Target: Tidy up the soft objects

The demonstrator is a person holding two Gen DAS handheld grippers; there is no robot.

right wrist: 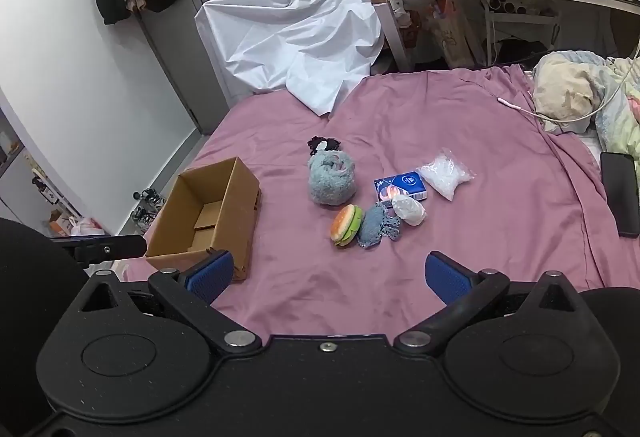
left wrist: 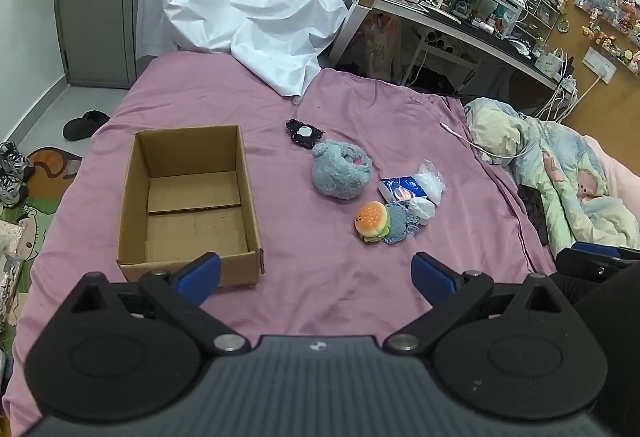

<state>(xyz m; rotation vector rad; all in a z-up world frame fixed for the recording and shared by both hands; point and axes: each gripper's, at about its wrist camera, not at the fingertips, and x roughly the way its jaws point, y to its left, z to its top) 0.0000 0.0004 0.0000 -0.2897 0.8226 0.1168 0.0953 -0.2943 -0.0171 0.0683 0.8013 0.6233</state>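
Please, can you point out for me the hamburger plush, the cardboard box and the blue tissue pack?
hamburger plush (left wrist: 372, 217): left wrist view, on its orange bun top.
cardboard box (left wrist: 188, 269): left wrist view, on its near outer wall.
blue tissue pack (right wrist: 404, 184): right wrist view, on its blue top face.

White sheet (left wrist: 240, 17) at bed's far end, cluttered desk (left wrist: 460, 9) behind, phone (right wrist: 620, 193) rt.
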